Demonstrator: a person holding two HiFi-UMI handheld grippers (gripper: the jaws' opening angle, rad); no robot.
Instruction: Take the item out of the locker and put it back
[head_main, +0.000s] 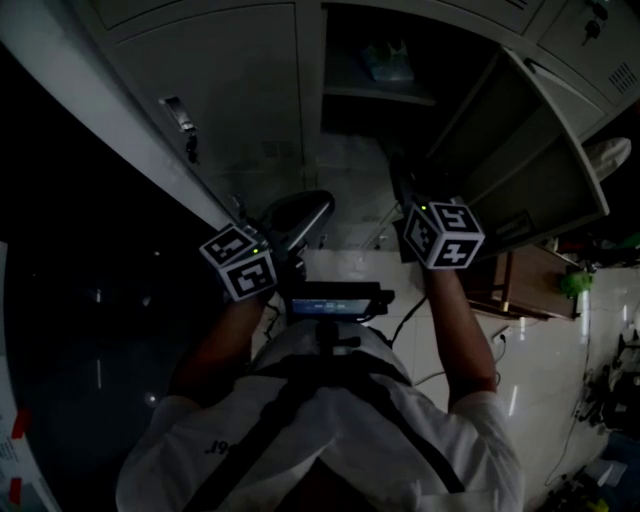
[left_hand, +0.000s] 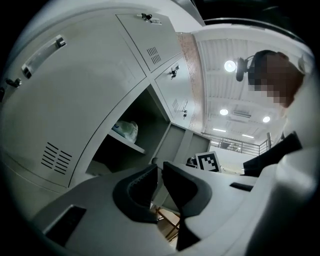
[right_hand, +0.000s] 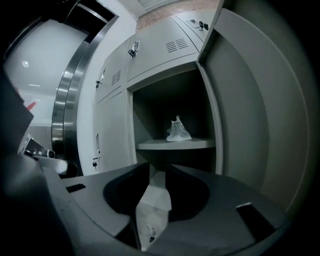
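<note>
Crumpled whitish plastic bag (right_hand: 178, 131) sits on the shelf of the open grey metal locker (right_hand: 175, 145) at frame centre, apart from both grippers; right gripper (right_hand: 158, 172) jaws partly apart, empty; left gripper (left_hand: 160, 170) jaws narrow, empty.

The head view looks steeply down from above the person (head_main: 330, 420), with the open locker (head_main: 345, 60) at the top of the picture. The left gripper view looks up along its fingers (left_hand: 137, 192), slantwise at the locker fronts and the ceiling (left_hand: 215, 55). The right gripper view faces the open compartment squarely from near. All three views share its shelf (head_main: 380, 95).
</note>
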